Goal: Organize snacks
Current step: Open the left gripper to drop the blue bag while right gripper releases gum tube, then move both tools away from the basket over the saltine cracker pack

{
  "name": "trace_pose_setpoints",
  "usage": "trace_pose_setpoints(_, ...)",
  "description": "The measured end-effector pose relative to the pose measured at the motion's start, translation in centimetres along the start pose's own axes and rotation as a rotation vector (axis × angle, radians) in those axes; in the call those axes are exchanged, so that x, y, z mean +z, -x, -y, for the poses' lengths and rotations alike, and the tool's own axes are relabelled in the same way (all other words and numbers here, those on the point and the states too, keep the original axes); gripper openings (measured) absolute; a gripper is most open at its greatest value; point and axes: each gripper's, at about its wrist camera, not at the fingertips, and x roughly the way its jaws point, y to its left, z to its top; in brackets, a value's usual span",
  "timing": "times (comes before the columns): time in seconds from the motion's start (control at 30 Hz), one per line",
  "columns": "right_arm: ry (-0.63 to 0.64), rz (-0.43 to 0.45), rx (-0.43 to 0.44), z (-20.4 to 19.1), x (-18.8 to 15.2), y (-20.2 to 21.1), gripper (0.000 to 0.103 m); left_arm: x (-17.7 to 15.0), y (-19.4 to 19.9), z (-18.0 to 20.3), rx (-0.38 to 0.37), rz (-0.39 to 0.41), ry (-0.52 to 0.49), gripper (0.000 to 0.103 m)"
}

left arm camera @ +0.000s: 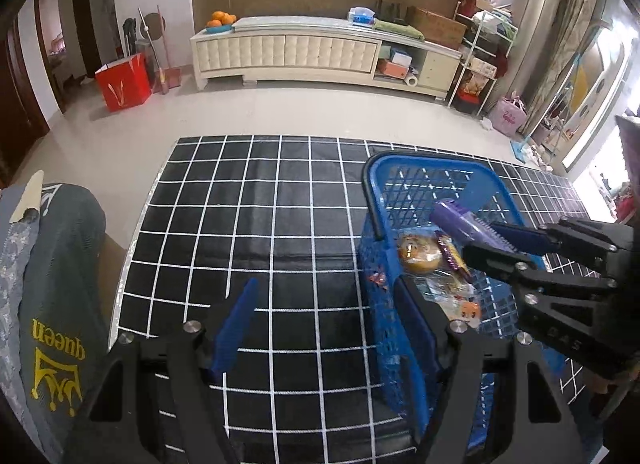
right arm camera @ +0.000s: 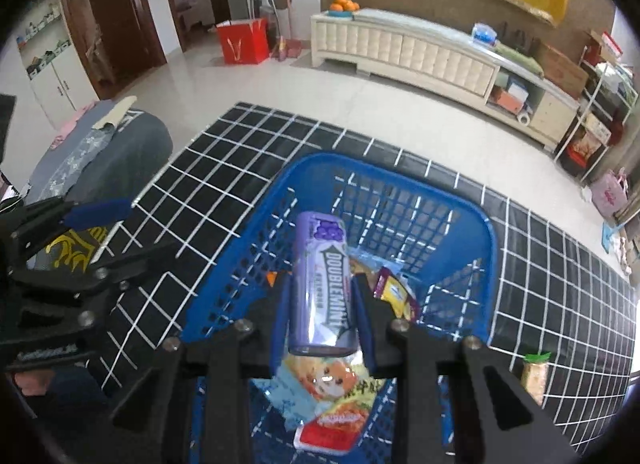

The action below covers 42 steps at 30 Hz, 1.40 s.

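Note:
A blue plastic basket [left arm camera: 472,174] [right arm camera: 490,236] stands on the black grid-patterned tablecloth [left arm camera: 260,232] [right arm camera: 224,192]. Several snack packets [left arm camera: 420,256] [right arm camera: 332,388] lie inside it. My right gripper [right arm camera: 322,296] [left arm camera: 486,242] is shut on a purple Doublemint bottle [right arm camera: 320,276] [left arm camera: 456,218], held above the basket's inside. In the left wrist view my left gripper [left arm camera: 324,316] stands open with nothing between its fingers, left of the basket; its right finger overlaps the basket's near left wall. The left gripper [right arm camera: 96,212] shows at the left edge of the right wrist view.
A small packet with a green top [right arm camera: 534,374] stands on the cloth right of the basket. A grey "queen" cushion [left arm camera: 60,304] [right arm camera: 120,152] lies off the table's left edge. Beyond the table are tiled floor, a cream sideboard [left arm camera: 304,50] and a red bag [left arm camera: 122,82].

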Motion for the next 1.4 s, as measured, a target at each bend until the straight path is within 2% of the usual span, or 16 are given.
trace_pose_setpoints(0.23,-0.025,-0.083,0.0,0.1,-0.2,-3.8,0.035,0.0,-2.7,-1.0,-0.003,-0.027,0.024,0.068)
trace_pose_setpoints(0.37,-0.047,-0.078,0.007,0.3,-0.2,-4.0,0.036,-0.3,-3.4,-1.3,-0.009,-0.041,0.032,0.068)
trace_pose_setpoints(0.43,-0.041,-0.067,0.009,0.2,-0.2,-3.6,0.047,-0.4,-3.5,-1.1,-0.004,-0.042,0.027,0.068)
trace_pose_setpoints(0.47,-0.035,-0.052,0.006,0.1,-0.3,-3.2,0.063,-0.4,-3.3,-1.0,-0.004,-0.042,0.026,0.068)
trace_pose_setpoints(0.5,-0.035,-0.044,0.004,0.1,-0.3,-2.9,0.075,-0.4,-3.1,-0.9,-0.003,-0.039,0.024,0.068)
trace_pose_setpoints(0.57,-0.054,-0.029,0.002,0.5,-0.4,-1.8,0.079,-0.4,-2.5,-0.6,-0.002,-0.024,0.018,0.068)
trace_pose_setpoints(0.73,-0.087,0.02,0.004,1.4,-1.4,2.0,0.08,-0.8,-0.1,1.0,0.036,0.025,-0.033,0.069)
trace_pose_setpoints(0.8,-0.093,0.038,-0.005,1.6,-1.9,3.5,0.08,-1.0,1.0,1.9,0.027,0.04,-0.048,0.077)
trace_pose_setpoints(0.9,-0.097,0.066,-0.027,2.0,-3.2,6.2,0.08,-1.5,2.9,3.5,0.006,0.07,-0.068,0.079)
trace_pose_setpoints(0.97,-0.101,0.082,-0.053,2.5,-4.4,8.2,0.08,-1.9,4.0,4.7,0.006,0.082,-0.085,0.086)
trace_pose_setpoints(1.1,-0.114,0.104,-0.086,3.6,-6.7,11.2,0.08,-2.8,6.0,7.1,-0.021,0.113,-0.1,0.088)
trace_pose_setpoints(1.2,-0.12,0.112,-0.112,4.6,-8.4,13.4,0.084,-3.5,7.0,9.2,-0.031,0.13,-0.126,0.102)
trace_pose_setpoints(1.4,-0.161,0.142,-0.15,7.1,-11.2,16.6,0.095,-4.5,8.6,13.4,-0.072,0.151,-0.165,0.103)
